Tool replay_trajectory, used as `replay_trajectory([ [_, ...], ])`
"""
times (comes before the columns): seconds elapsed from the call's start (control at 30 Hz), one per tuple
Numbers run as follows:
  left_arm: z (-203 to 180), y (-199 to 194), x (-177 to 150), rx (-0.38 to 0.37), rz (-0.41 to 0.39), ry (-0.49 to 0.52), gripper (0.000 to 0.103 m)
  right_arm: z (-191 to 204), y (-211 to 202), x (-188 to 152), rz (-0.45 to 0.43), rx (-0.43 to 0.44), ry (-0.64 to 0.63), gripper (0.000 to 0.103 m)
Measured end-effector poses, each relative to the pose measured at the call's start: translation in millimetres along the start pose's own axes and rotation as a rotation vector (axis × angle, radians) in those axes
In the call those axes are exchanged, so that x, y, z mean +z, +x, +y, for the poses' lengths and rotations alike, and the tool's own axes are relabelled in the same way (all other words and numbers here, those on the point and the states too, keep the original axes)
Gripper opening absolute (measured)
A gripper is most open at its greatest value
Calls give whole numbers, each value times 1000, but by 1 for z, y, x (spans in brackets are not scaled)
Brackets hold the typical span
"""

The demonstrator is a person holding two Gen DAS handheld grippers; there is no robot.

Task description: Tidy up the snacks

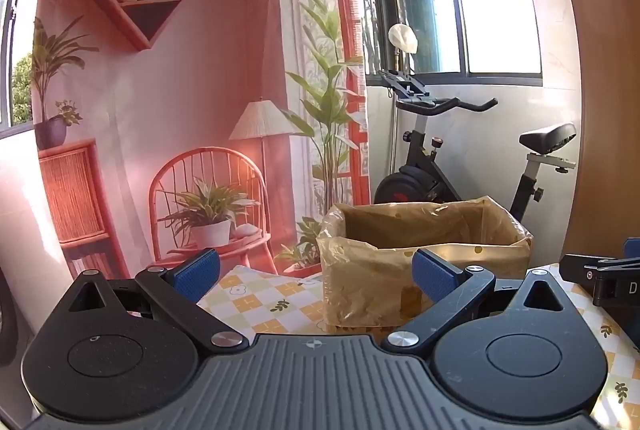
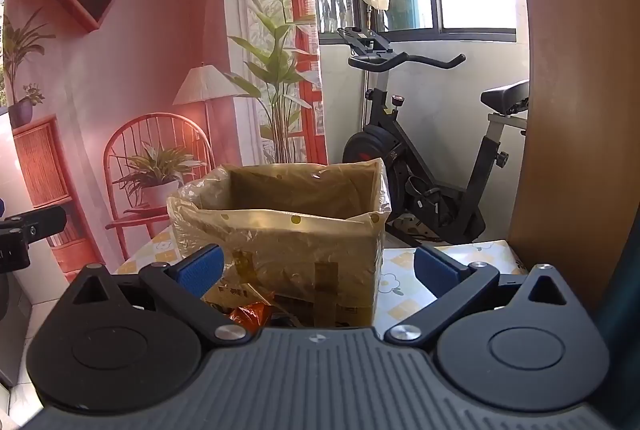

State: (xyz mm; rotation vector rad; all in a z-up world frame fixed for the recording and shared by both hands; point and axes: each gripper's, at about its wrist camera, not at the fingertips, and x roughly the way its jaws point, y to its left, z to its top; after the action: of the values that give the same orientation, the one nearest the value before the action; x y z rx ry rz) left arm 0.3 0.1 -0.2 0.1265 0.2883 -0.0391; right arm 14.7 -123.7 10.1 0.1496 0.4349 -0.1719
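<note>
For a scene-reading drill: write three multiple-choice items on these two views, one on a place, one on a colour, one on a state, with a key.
1. Where does the orange snack packet lie?
A. in front of the box
B. on the bike seat
C. on the shelf

2. Colour of the tong pads?
A. red
B. blue
C. white

3. The right tongs are:
A. shut on a packet
B. open, holding nothing
C. out of view

Key: A, the packet lies before the cardboard box; B, the pads show blue; B, the fingers stand wide apart with nothing between.

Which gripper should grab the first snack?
Probably right. An orange snack packet lies just below the open right gripper, before the cardboard box. The open left gripper shows no snack.
</note>
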Motion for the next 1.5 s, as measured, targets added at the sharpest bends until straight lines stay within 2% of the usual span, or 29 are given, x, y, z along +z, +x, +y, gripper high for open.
replay_trajectory([
  [0.17,-2,4,1,-33,7,2,103,0,0,0,-1,-3,1,103],
  [0.2,-1,-1,0,20,-13,6,103,0,0,0,-1,-4,1,103],
  [1.5,-1,-3,0,20,-17,7,103,-4,1,-3,-1,-13,19,103],
])
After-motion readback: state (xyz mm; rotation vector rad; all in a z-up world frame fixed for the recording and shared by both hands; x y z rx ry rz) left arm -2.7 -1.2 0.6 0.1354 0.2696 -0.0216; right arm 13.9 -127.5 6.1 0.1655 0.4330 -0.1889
